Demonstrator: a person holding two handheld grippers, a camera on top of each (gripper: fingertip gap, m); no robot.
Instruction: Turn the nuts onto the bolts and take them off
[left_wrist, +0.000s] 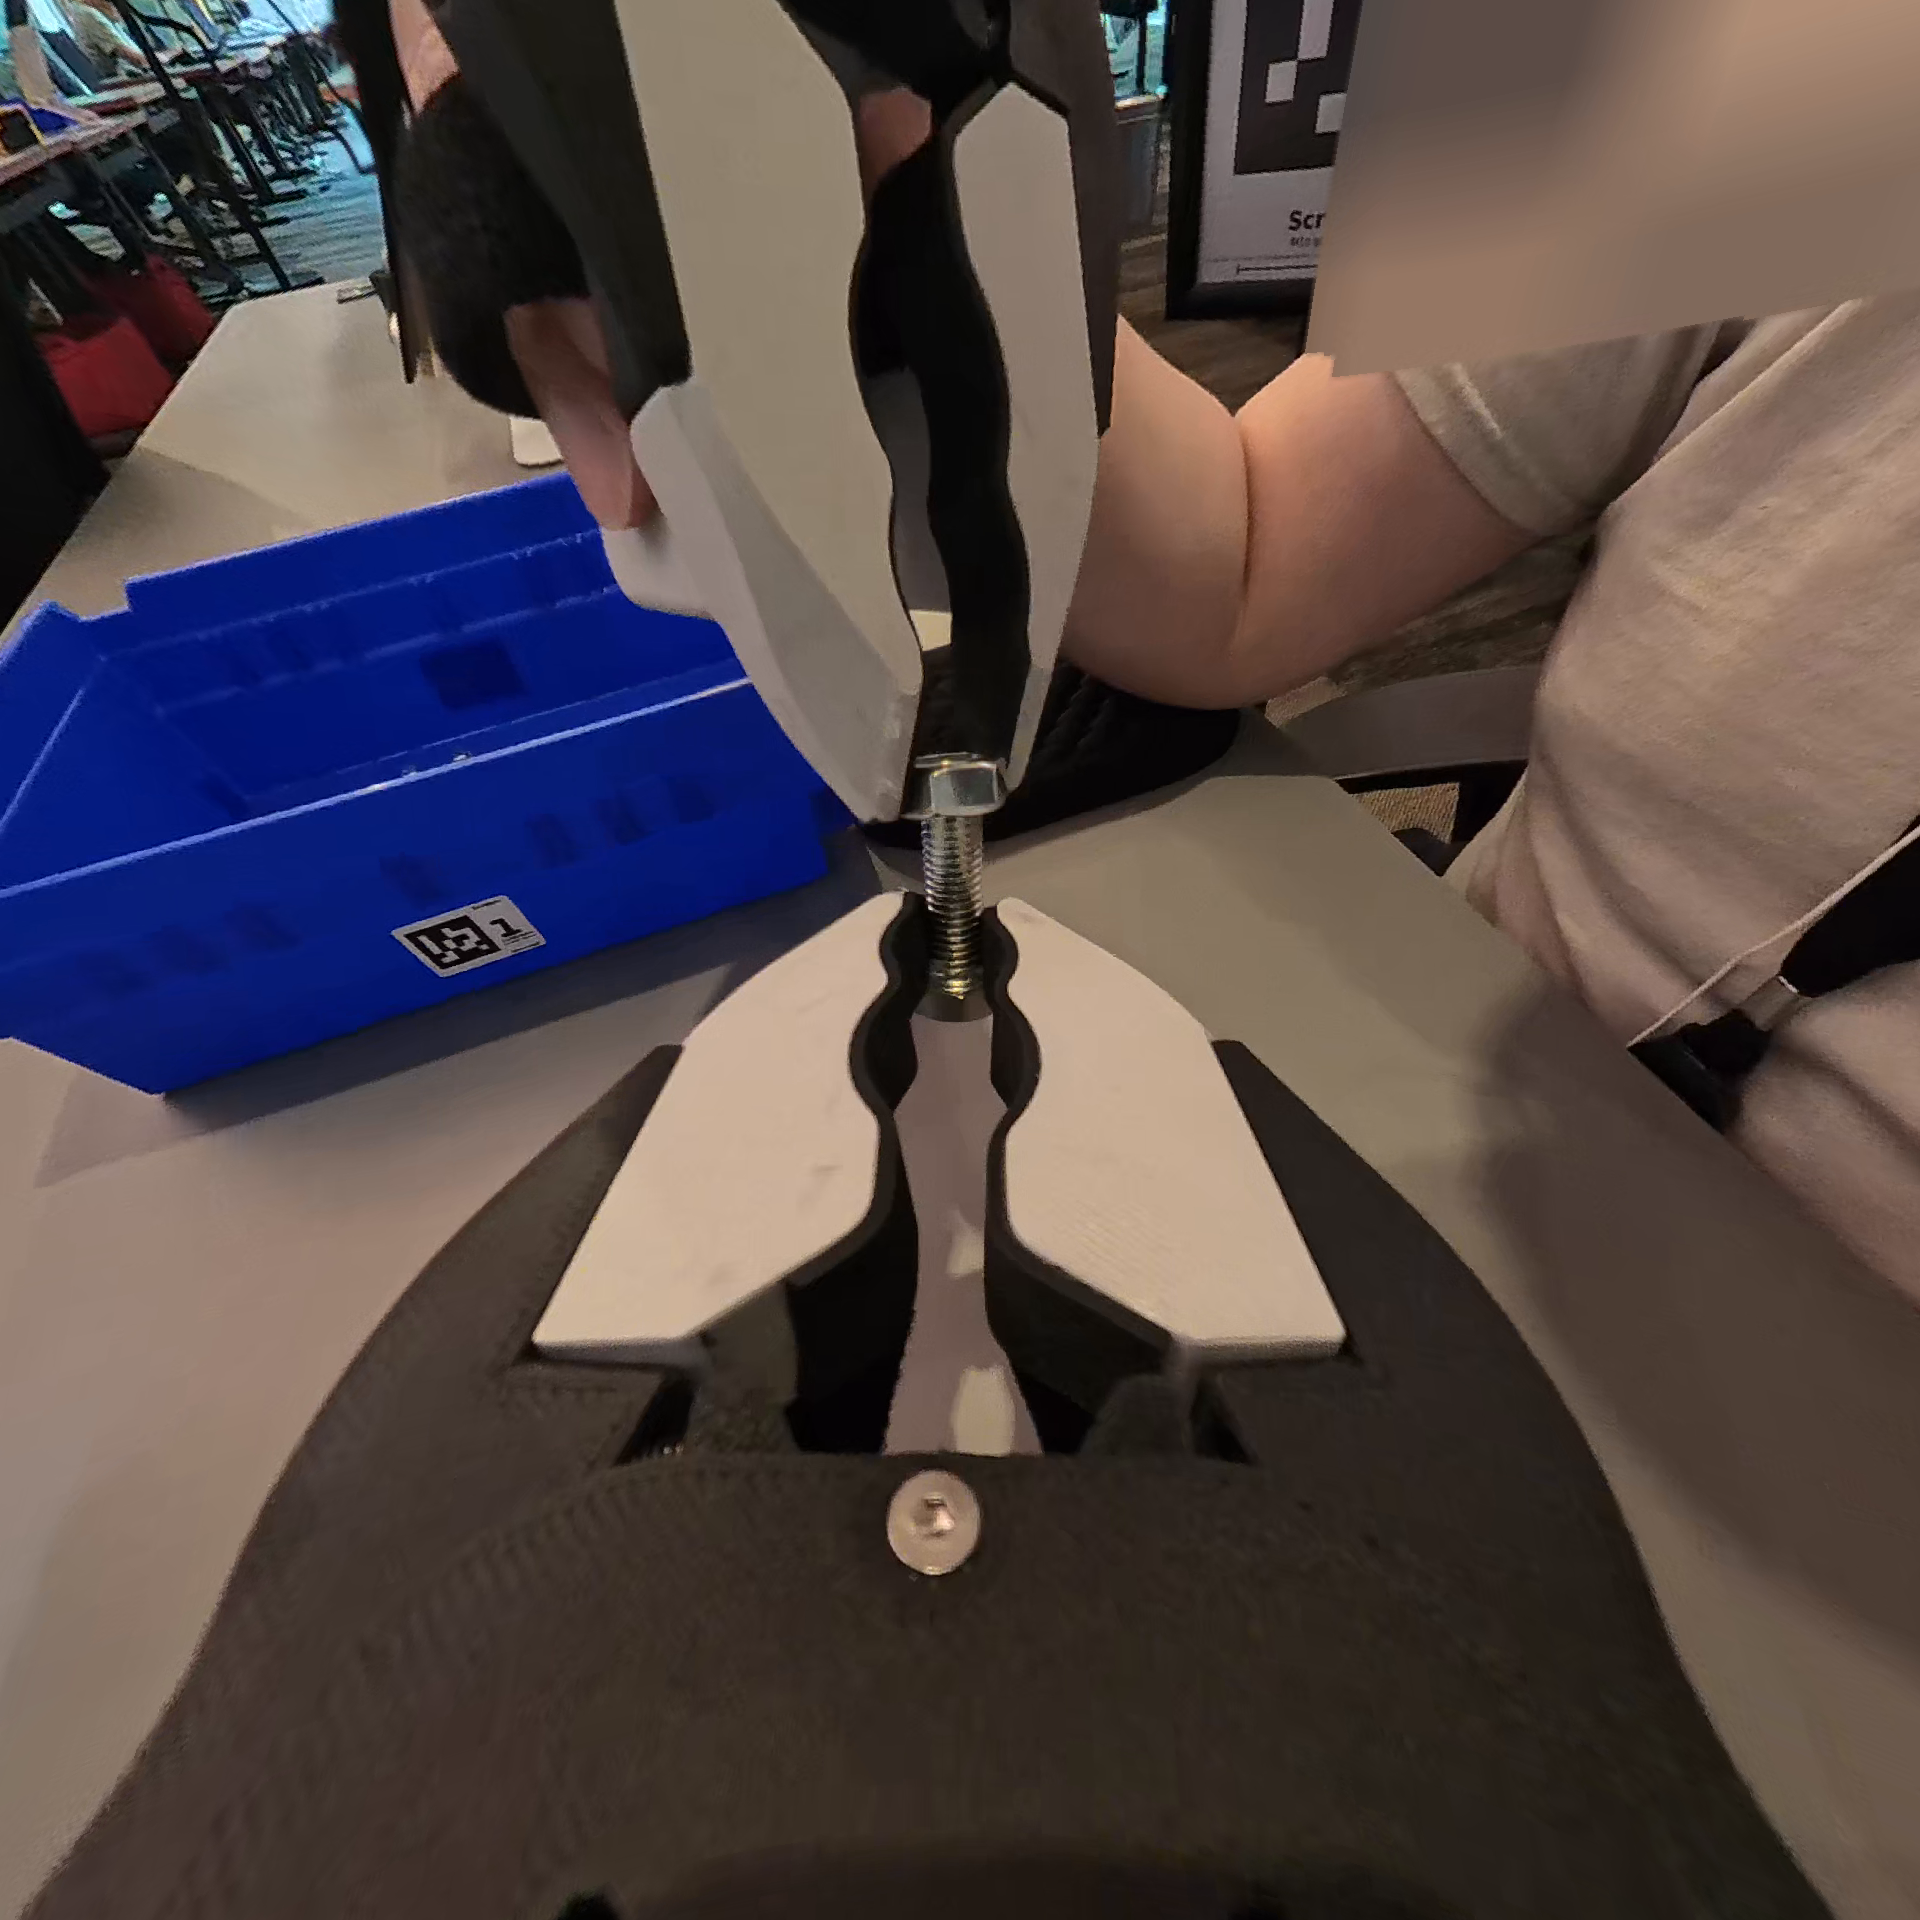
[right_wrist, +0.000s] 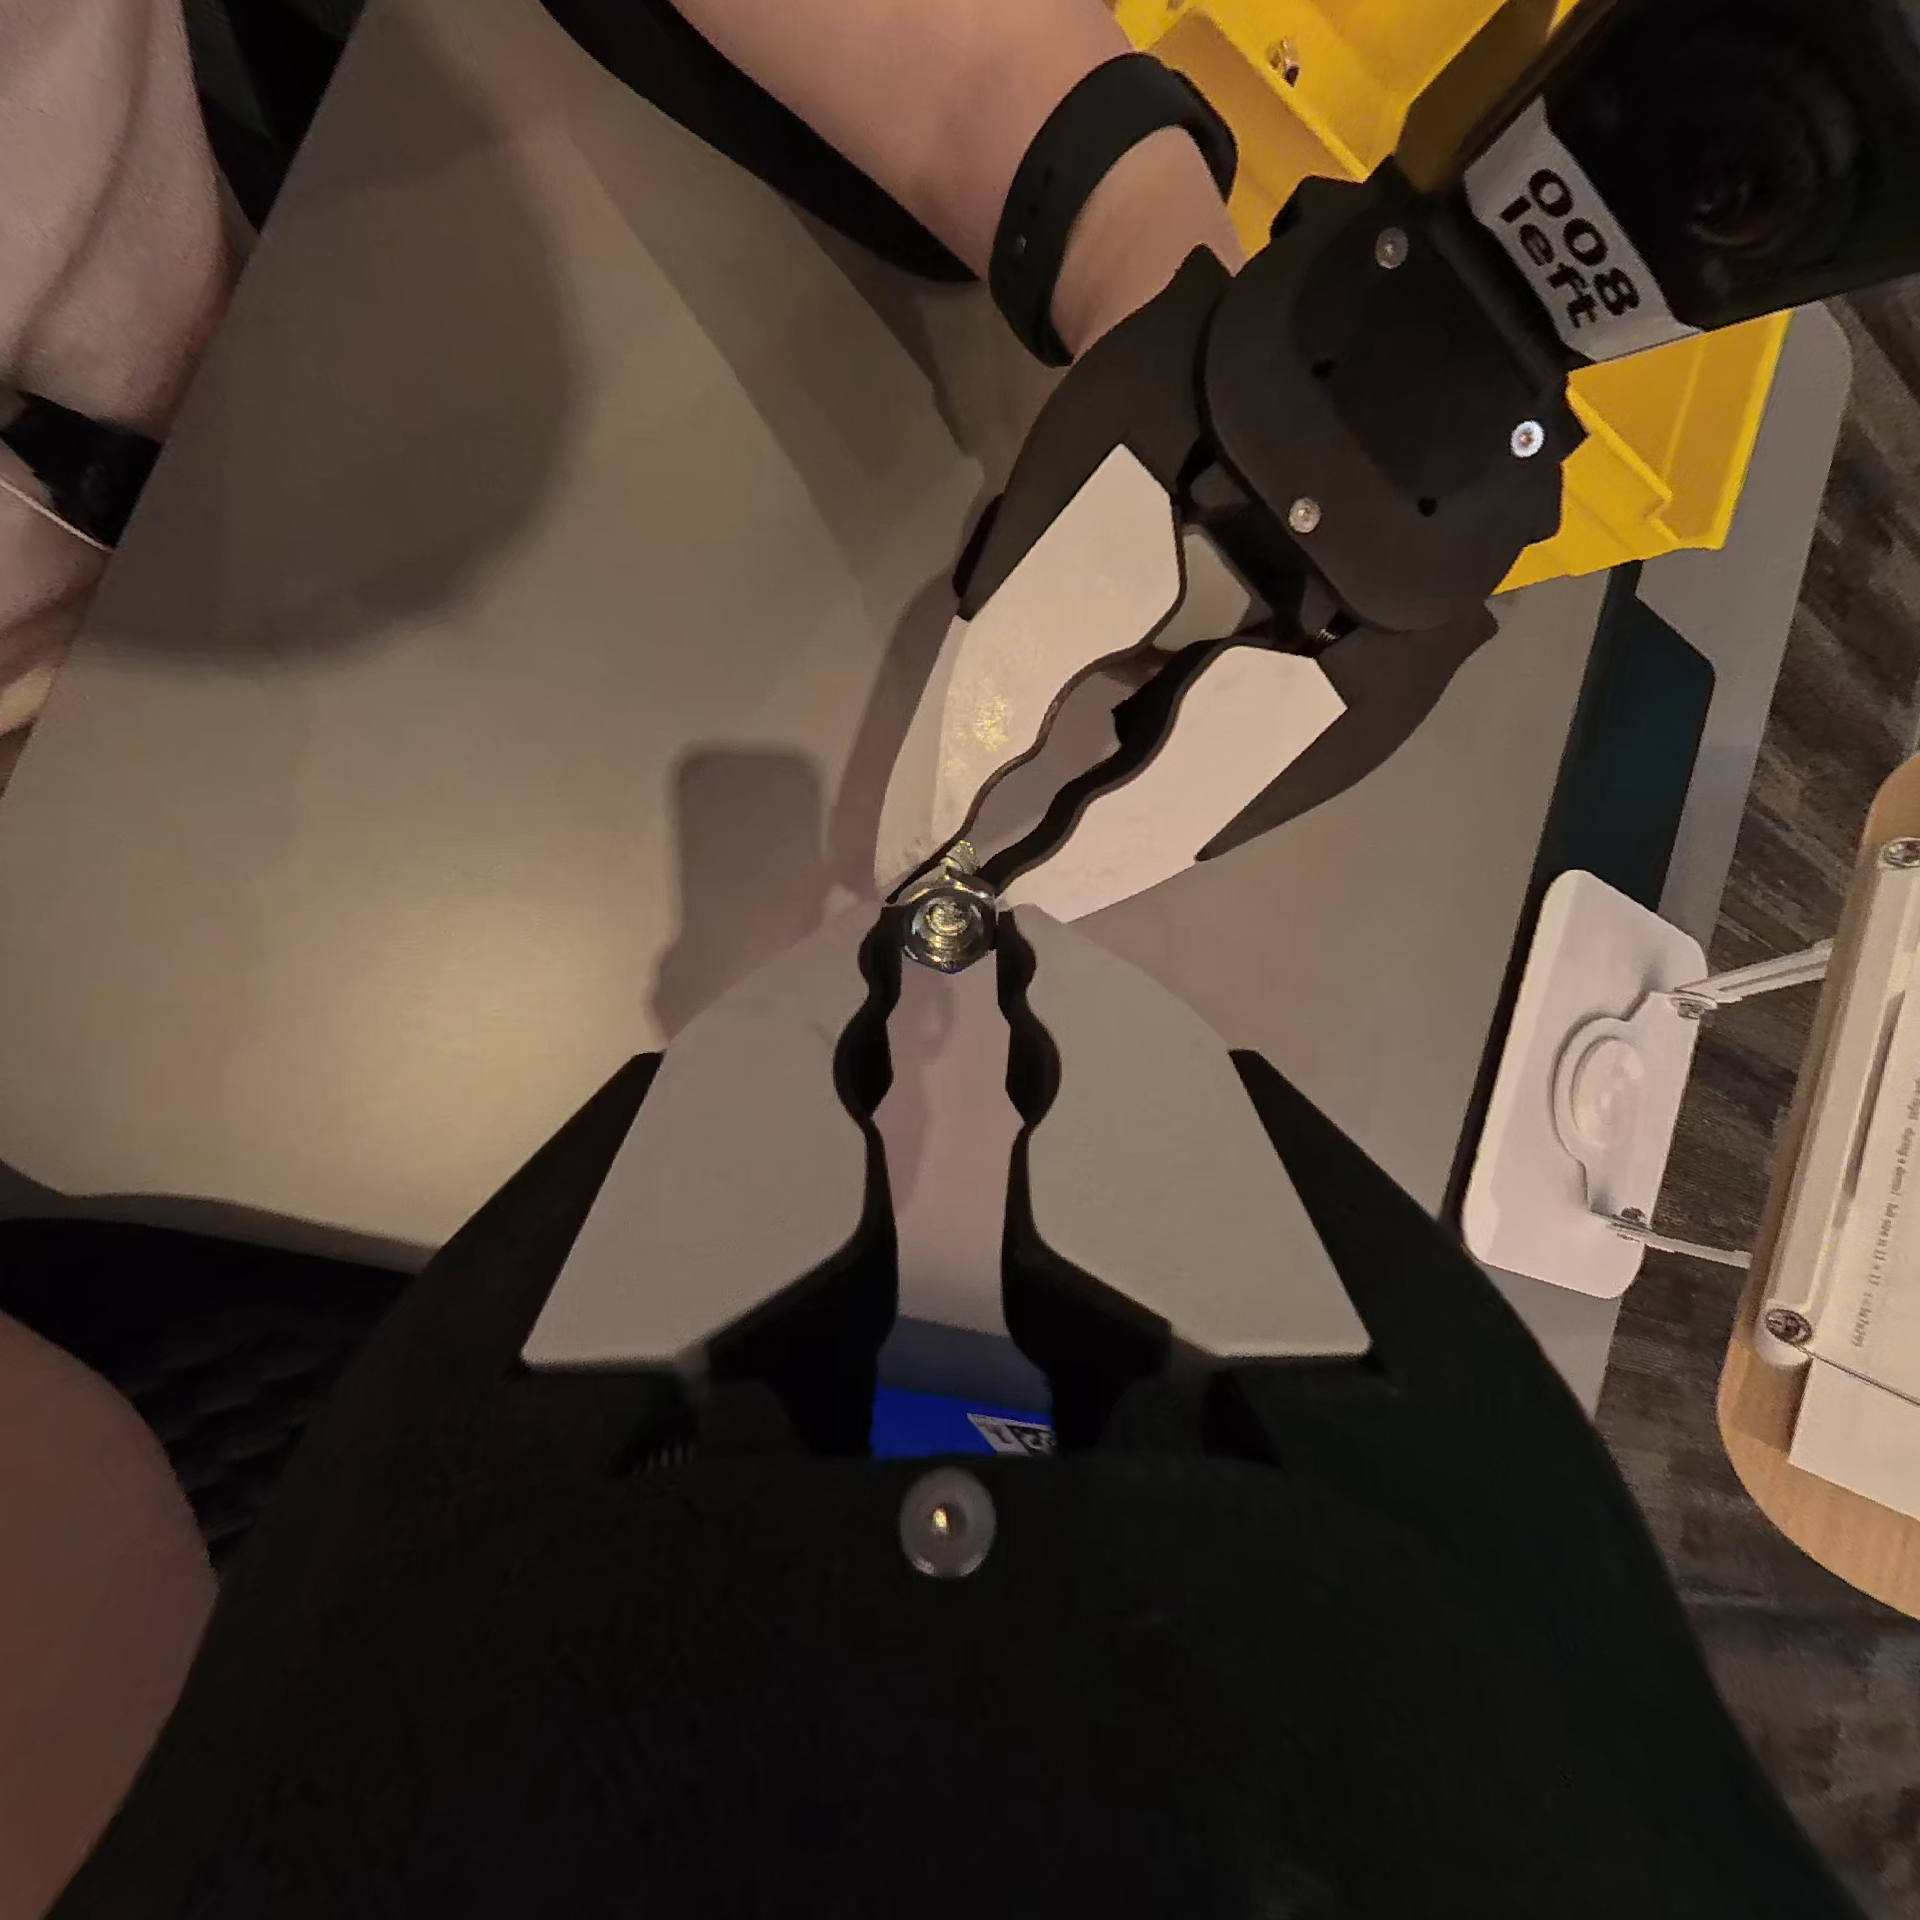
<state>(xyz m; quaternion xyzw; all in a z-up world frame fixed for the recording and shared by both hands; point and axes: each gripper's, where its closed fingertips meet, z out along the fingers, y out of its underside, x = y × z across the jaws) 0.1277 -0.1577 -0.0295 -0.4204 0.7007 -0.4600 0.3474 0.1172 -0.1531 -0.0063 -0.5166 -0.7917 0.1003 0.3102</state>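
A silver threaded bolt (left_wrist: 948, 883) is held in the air above the grey table (left_wrist: 1247, 935), between my two grippers. My left gripper (left_wrist: 951, 914) is shut on the bolt's lower end; a darker piece sits between its pads there. My right gripper (left_wrist: 951, 790) comes down from above and is shut on the hex flanged piece (left_wrist: 956, 792) at the bolt's top end, which looks like a nut. In the right wrist view I see this nut (right_wrist: 940, 923) end-on between my right gripper's (right_wrist: 943, 930) tips. The left gripper (right_wrist: 940, 878) reaches in from the upper right.
A blue bin (left_wrist: 260, 935) with dividers stands on the table to the left. A yellow bin (right_wrist: 1683, 457) stands behind the left gripper. A white holder (right_wrist: 1579, 1081) and a wooden board (right_wrist: 1818, 1455) sit at the table's edge. A person's arm (left_wrist: 1299, 540) is close behind. Only a small space, under 4 cm, lies between the two pairs of fingers.
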